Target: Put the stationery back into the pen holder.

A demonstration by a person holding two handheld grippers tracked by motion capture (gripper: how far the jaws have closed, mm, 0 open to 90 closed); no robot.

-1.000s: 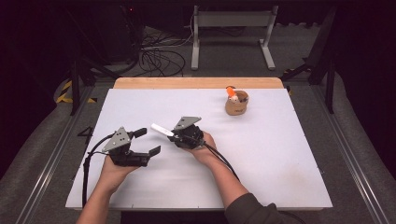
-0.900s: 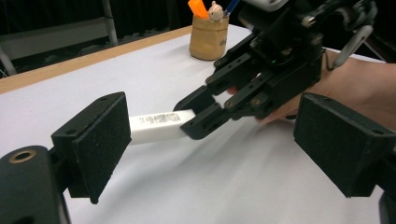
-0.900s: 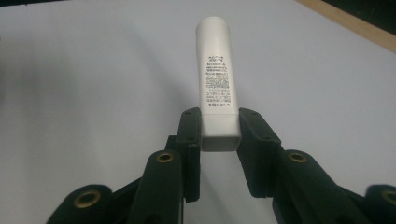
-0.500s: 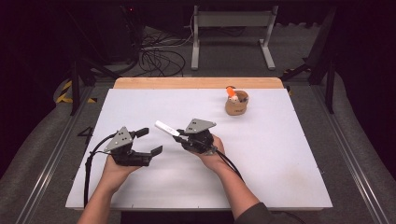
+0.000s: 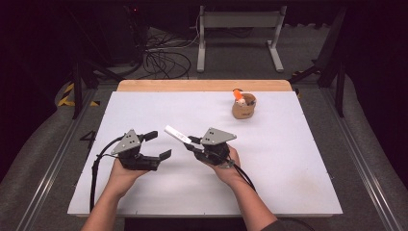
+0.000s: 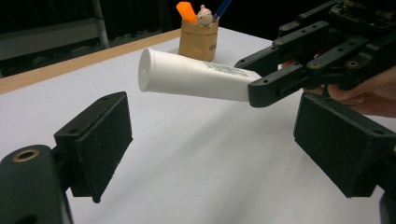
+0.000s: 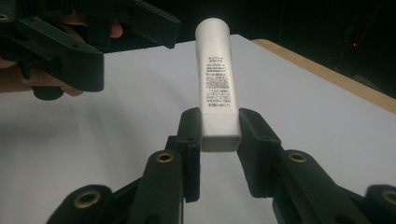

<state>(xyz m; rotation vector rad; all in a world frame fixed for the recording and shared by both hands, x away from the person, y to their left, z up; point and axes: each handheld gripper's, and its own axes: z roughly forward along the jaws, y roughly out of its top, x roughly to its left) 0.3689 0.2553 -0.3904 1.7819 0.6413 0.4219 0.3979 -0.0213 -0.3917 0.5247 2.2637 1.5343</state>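
Note:
A white tube (image 5: 176, 134) with small print hangs above the white table, held by its flat crimped end. My right gripper (image 5: 193, 143) is shut on that end, and in the right gripper view the tube (image 7: 216, 79) sticks out between the two pads with its round cap pointing away. My left gripper (image 5: 158, 145) sits just to the left, jaws wide apart with nothing between them. In the left gripper view the tube (image 6: 196, 77) floats beyond my open pads, its cap end toward the left, with the right gripper (image 6: 275, 77) clamped on it.
A small brown holder (image 5: 244, 106) with an orange piece and a pen stands at the back right of the white table (image 5: 288, 159); it also appears as the holder (image 6: 199, 36) behind the tube. A wooden strip (image 5: 202, 85) lines the far edge. Cables lie on the floor beyond.
My right hand has carried the tube to the right and slightly up, away from the left gripper. The left hand has stayed where it was, jaws unchanged.

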